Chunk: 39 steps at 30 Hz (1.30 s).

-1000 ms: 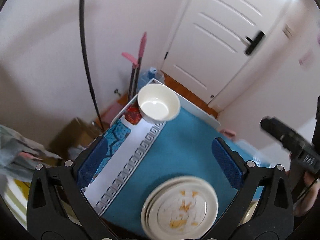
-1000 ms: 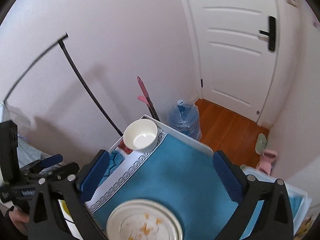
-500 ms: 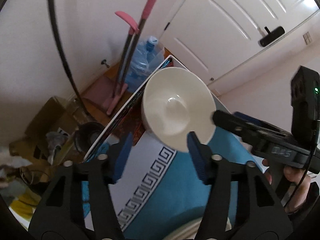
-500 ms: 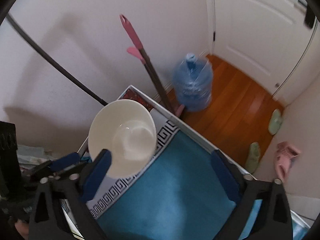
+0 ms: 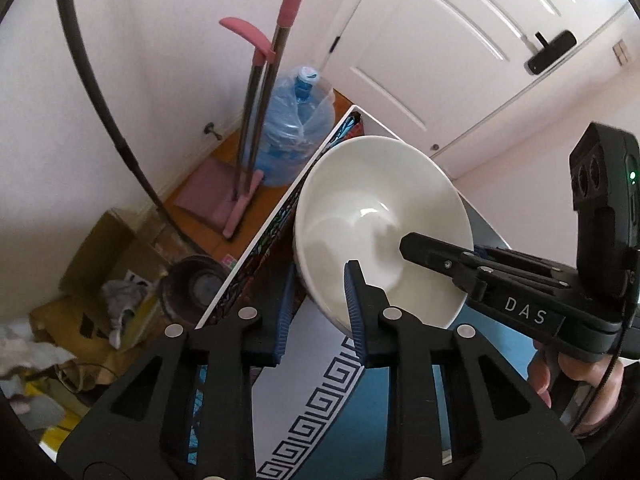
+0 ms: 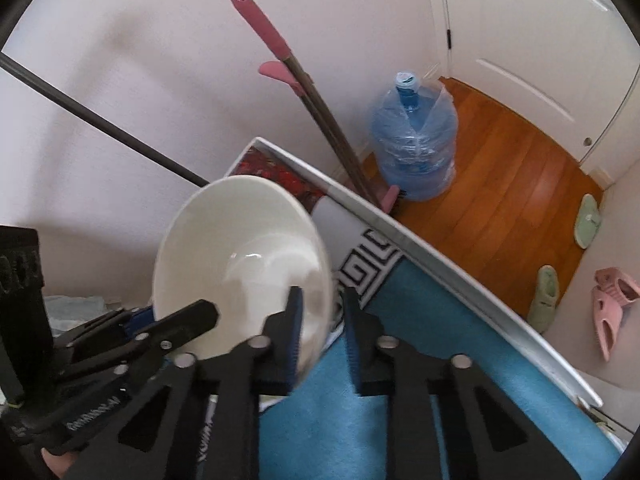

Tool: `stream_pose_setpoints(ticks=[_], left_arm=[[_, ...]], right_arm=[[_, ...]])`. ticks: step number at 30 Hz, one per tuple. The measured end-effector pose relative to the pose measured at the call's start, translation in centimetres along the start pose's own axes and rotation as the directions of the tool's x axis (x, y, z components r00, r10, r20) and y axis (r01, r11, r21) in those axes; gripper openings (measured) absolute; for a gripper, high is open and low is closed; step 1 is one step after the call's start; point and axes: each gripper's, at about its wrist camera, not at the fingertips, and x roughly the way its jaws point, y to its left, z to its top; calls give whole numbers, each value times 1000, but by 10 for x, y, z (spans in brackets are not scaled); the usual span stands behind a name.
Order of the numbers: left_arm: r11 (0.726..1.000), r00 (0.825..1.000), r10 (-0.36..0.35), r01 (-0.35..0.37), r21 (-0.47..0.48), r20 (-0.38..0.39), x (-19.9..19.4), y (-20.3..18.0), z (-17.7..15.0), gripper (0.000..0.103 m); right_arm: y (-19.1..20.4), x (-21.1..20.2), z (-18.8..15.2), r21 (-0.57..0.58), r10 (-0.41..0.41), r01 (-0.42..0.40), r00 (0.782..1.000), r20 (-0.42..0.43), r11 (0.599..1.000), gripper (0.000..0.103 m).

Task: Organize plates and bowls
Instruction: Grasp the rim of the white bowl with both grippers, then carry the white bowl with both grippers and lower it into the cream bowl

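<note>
A white bowl [image 5: 380,216] stands at the far corner of the table, on the blue cloth with a white key-pattern border [image 5: 320,404]. My left gripper [image 5: 318,312] is closed on its near-left rim, one finger inside and one outside. My right gripper [image 6: 320,320] is closed on the bowl's [image 6: 240,256] right rim in the same way. Each gripper shows in the other's view: the right one [image 5: 472,268] reaches into the bowl from the right, the left one [image 6: 176,328] from the left. The stacked plates are out of view.
The table's white edge [image 6: 400,236] runs diagonally beside the bowl. Beyond it stand a blue water jug [image 6: 414,140], a pink-handled mop and dustpan [image 5: 260,80] and a white door [image 5: 460,40]. Cardboard boxes and clutter [image 5: 100,280] lie on the floor at left. Slippers [image 6: 612,304] lie at right.
Both grippers moved forward from over the plates to the bowl and closed on opposite sides of its rim. The plates dropped out of view.
</note>
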Motion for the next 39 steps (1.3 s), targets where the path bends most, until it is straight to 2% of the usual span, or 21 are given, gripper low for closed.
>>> stream_pose_setpoints(ticks=[7,10,15,20,25,30,39], left_arm=[[998,999,26,-28,60,33,-11,-8,-1,23],[994,998,38,-43,99,55,-21,-18,-3,23],[988,995,23,-37,148,92,-51,-38,-13,23],[981,992,-15,-10,195,129,-95,-69,-36,23],[968,988,-47,9,250,148,-142,-111,-78,23],[946,981,-87,27,324,174,-184,-163,-134,23],[893,974,-172,92,440,146,-215,-253,-233,23]], right_arm=[[4,-1,-3,-29,-22,23,1000,7,999,16],[6,-11,-7,-23,-24,25,999,40,999,16],[10,-44,-17,-13,-30,32,994,104,999,16],[15,-93,-40,3,-44,45,983,178,999,16],[17,-157,-84,42,-58,48,960,274,998,16],[15,-221,-150,68,-100,81,935,342,994,17],[-15,-301,-269,169,-188,131,899,395,977,17]])
